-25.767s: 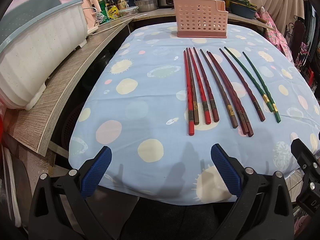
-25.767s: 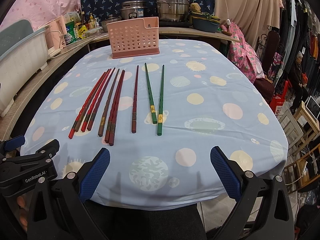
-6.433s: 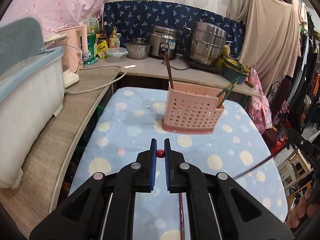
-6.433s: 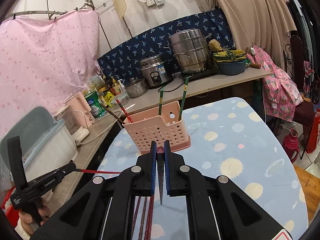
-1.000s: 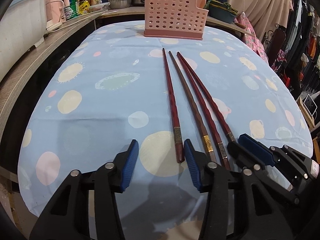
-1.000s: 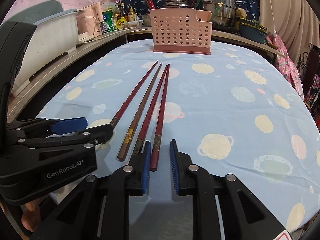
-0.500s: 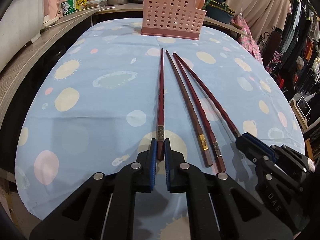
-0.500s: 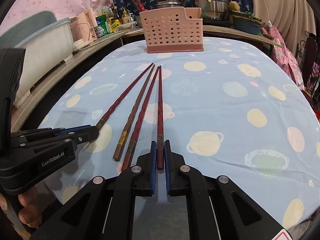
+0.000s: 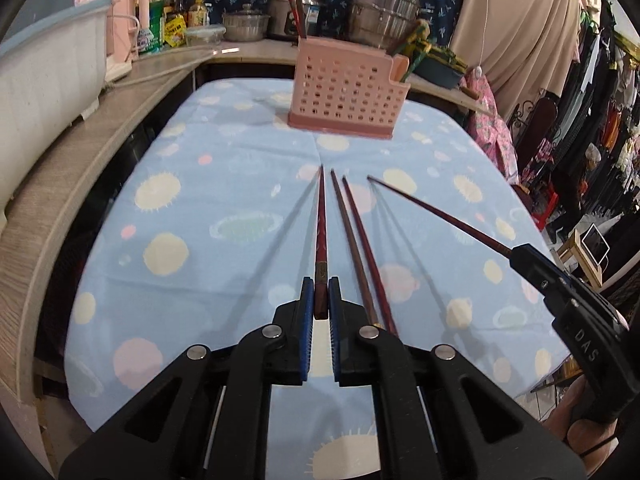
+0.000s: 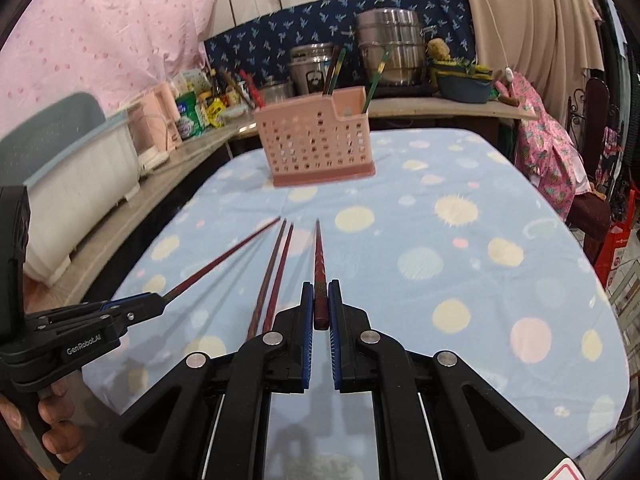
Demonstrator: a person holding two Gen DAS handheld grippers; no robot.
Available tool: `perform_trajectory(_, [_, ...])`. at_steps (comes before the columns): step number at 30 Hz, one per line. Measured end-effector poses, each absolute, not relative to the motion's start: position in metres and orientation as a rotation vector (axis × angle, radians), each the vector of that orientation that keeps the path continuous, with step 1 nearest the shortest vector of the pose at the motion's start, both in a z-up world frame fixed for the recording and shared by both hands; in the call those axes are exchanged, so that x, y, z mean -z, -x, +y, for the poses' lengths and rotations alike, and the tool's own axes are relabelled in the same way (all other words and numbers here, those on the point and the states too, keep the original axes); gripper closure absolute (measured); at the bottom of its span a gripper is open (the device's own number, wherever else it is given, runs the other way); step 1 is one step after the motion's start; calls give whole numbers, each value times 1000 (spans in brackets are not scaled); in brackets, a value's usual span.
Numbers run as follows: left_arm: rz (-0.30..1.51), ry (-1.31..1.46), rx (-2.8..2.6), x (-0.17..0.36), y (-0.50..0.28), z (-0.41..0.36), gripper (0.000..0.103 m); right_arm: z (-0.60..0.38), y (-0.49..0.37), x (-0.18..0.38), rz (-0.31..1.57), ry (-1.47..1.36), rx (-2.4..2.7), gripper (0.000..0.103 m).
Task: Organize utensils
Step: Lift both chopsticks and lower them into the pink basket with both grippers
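Observation:
My left gripper (image 9: 320,300) is shut on the thick end of a dark red chopstick (image 9: 321,216), held off the cloth and pointing at the pink perforated holder (image 9: 346,96). My right gripper (image 10: 319,306) is shut on another dark red chopstick (image 10: 319,258), also lifted. Each gripper shows in the other view, the right one (image 9: 520,252) at the right and the left one (image 10: 156,300) at the left. Two chopsticks (image 9: 358,240) lie on the spotted blue tablecloth (image 9: 224,184) between them. The holder (image 10: 316,146) holds several red, brown and green chopsticks.
A white and blue tub (image 9: 44,80) sits on the wooden counter (image 9: 72,168) at the left. Pots, a rice cooker (image 10: 310,66) and bottles stand on the counter behind the holder. Clothes and a chair (image 10: 596,120) are at the right past the table edge.
Both grippers have lifted their chopsticks off the cloth and risen, tilting up towards the holder. Two chopsticks stay on the table.

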State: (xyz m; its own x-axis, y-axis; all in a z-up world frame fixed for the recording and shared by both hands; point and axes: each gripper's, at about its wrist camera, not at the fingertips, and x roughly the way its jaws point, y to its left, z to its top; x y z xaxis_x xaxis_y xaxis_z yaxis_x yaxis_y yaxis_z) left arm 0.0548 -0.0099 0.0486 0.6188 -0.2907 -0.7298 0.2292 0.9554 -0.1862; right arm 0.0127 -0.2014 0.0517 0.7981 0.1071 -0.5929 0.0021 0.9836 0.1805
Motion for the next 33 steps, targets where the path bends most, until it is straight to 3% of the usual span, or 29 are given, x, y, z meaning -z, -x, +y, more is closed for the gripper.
perform_trajectory(33, [548,149,278,-230,-199,-15,96,-249,-153,-209,340,-373,-126,96])
